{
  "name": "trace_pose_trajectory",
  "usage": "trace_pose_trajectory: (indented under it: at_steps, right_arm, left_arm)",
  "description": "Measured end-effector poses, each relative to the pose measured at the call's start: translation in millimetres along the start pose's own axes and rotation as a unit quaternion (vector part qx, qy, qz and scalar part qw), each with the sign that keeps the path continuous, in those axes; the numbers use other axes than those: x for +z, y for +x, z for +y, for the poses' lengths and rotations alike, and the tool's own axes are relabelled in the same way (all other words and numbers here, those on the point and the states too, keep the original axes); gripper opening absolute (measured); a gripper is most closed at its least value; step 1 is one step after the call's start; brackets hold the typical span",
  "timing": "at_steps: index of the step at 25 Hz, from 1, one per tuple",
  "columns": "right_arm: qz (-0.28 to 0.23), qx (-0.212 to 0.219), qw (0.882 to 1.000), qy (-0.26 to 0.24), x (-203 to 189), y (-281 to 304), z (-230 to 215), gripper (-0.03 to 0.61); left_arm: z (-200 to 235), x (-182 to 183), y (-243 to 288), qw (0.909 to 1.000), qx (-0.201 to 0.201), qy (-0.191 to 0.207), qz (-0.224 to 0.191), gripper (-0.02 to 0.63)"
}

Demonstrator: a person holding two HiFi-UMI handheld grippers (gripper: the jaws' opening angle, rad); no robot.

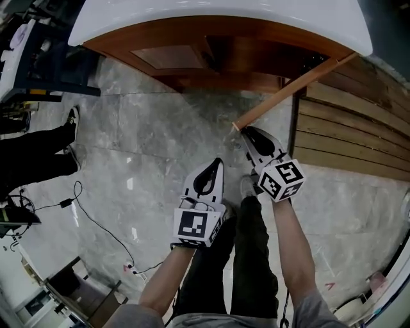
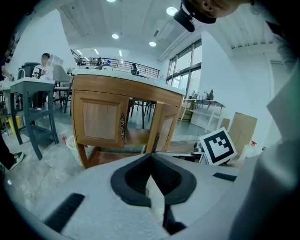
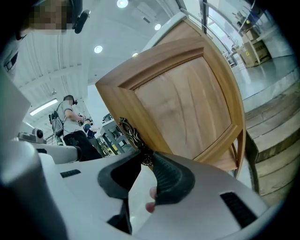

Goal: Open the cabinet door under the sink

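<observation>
The wooden sink cabinet (image 1: 211,70) stands under a white countertop (image 1: 218,9). Its right door (image 1: 295,86) is swung out towards me, filling the right gripper view as a panelled door (image 3: 183,103). My right gripper (image 3: 146,159) is shut on the lower end of that door's ornate metal handle (image 3: 130,133), at the door's free edge (image 1: 238,125). The left door (image 2: 101,123) stays closed, its handle (image 2: 123,127) untouched. My left gripper (image 1: 216,164) hangs lower over the floor, short of the cabinet, jaws shut on nothing (image 2: 151,157).
Wooden planks (image 1: 352,128) lie on the floor to the right of the open door. A bystander's legs and shoe (image 1: 45,150) and a cable (image 1: 96,224) are at the left. My own leg and shoe (image 1: 248,186) are between the grippers. A grey table (image 2: 33,93) stands left of the cabinet.
</observation>
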State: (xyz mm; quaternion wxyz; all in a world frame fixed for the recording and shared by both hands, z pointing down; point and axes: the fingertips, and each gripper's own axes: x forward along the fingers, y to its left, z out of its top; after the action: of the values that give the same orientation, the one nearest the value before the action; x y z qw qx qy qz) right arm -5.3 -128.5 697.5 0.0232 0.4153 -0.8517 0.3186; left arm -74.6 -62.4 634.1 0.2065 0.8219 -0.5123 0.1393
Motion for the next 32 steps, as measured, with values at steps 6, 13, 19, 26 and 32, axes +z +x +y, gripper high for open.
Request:
trace_pose_trajectory:
  at_steps: [6,13,19,26,32]
  right_arm:
    - [0.017,0.012,1.000,-0.001,-7,-37,-7,0.081]
    - [0.041,0.035,0.999,0.003,-17,-86,-23,0.081]
    - [0.044,0.039,0.998,0.023,-19,-125,-46,0.070]
    - [0.046,0.027,0.998,0.022,-15,-158,-71,0.063]
    - [0.041,0.001,0.999,0.019,-9,-180,-92,0.055]
  left_arm:
    - [-16,-6,-6,0.9996,0.022,-0.016,0.001,0.008]
    - [-64,-23,-7,0.9970,0.059,-0.049,0.012,0.008]
    - [-108,-28,4,0.9952,0.075,-0.060,0.018,0.008]
    - [-149,-30,14,0.9953,0.071,-0.061,0.024,0.008]
    - [-169,-34,18,0.9952,0.067,-0.064,0.030,0.008]
